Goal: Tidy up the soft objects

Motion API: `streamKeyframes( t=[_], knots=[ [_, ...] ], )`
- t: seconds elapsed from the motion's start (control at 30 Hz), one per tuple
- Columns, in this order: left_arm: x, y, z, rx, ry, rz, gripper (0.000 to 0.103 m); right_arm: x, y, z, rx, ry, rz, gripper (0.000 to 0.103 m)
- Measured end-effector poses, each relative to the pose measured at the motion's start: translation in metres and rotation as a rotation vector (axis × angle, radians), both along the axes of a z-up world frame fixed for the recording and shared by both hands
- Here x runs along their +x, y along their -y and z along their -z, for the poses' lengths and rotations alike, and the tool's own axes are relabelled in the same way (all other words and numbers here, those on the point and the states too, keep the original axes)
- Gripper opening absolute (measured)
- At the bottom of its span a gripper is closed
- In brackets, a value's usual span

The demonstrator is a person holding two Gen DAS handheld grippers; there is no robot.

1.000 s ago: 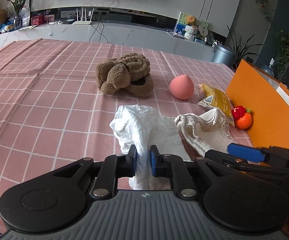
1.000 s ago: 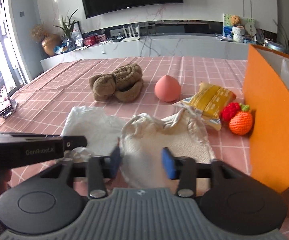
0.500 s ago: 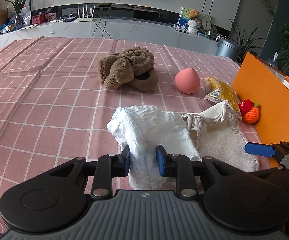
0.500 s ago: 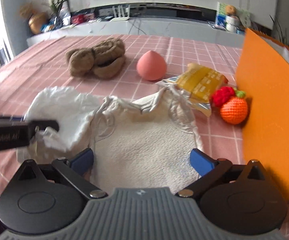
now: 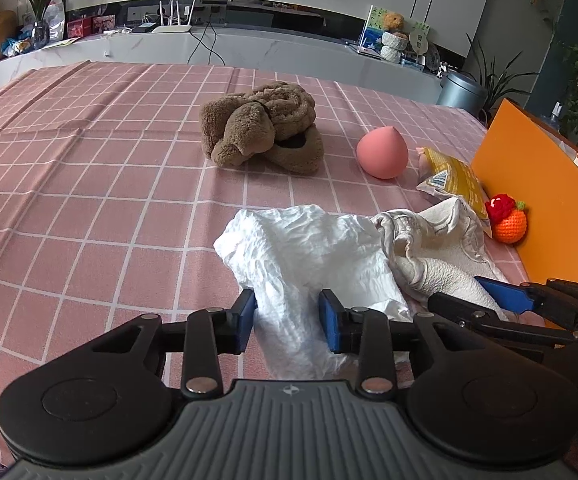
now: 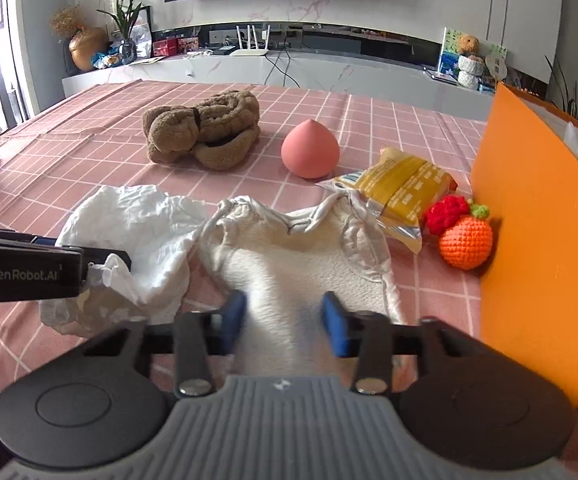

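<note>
2 grippers poised over 2 white cloths at the near table edge
The left gripper, jaws just eased wider, brackets the crumpled white cloth; I cannot tell if its pads press. The right gripper, jaws just narrowing, straddles the cream towel, grip unclear; both cloths lie touching on the pink checked tablecloth

The left half of the pink checked tablecloth lies bare, so passage there is free. At the right edge an upright orange box wall blocks the way. Crowded just beside it are an orange crocheted fruit, a yellow snack packet and a pink peach-shaped toy. Farther off, a brown plush toy stands mid-table.
</note>
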State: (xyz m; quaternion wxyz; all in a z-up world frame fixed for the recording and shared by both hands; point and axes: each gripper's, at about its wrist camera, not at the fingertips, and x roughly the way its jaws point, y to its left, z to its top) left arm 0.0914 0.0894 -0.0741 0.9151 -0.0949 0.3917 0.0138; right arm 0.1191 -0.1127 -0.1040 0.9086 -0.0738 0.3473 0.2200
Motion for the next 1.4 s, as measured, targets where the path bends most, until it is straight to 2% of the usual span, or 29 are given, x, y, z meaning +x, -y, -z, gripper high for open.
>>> streamKeyframes(
  t=[0.13,0.27,0.4,0.83,1.1,1.4],
  knots=[
    [0.000,0.005,-0.001,0.020,0.011,0.017,0.026,0.001,-0.001,-0.002,-0.023,0.007,0.007,0.013],
    [-0.005,0.009,-0.005,0.033,0.039,0.026,0.017,-0.013,-0.003,-0.015,-0.038,0.083,-0.016,0.011],
    [-0.011,0.011,-0.017,0.008,0.069,0.031,0.015,-0.026,0.000,-0.036,-0.025,0.154,-0.038,0.011],
    [-0.031,0.025,-0.082,-0.073,0.251,0.057,0.014,-0.053,0.046,-0.109,0.099,0.267,0.013,0.011],
    [-0.019,0.052,-0.118,-0.117,0.340,0.150,0.014,-0.059,0.094,-0.152,0.125,0.340,0.071,0.011],
    [0.014,0.110,-0.141,-0.150,0.388,0.303,0.014,-0.048,0.161,-0.175,0.086,0.350,0.180,0.011]
  ],
)
